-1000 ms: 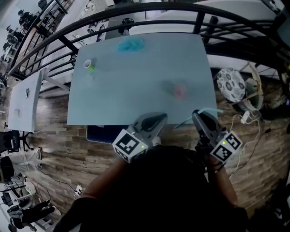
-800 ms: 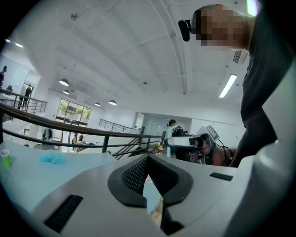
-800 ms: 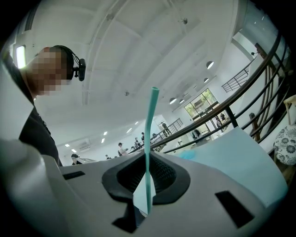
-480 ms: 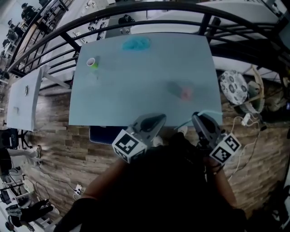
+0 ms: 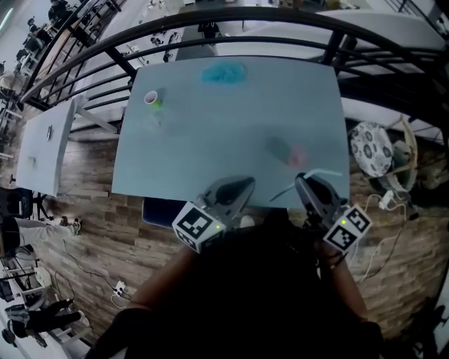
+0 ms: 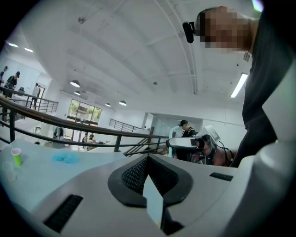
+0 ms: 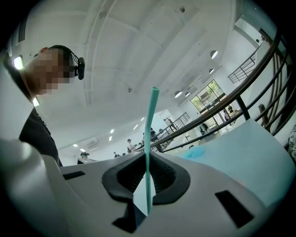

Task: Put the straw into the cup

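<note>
Pale desk (image 5: 210, 140); left gripper (image 5: 240, 188) over near edge, jaws closed, empty; right gripper (image 5: 306, 184) beside it, clamped on teal straw (image 7: 149, 152), straw crosswise through jaws; green cup (image 5: 151, 99) at far-left corner, well apart.

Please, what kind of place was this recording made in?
Probably a mezzanine in a large open hall: a black railing curves behind the pale table, people stand beyond it, and round ceiling lights hang high.
</note>
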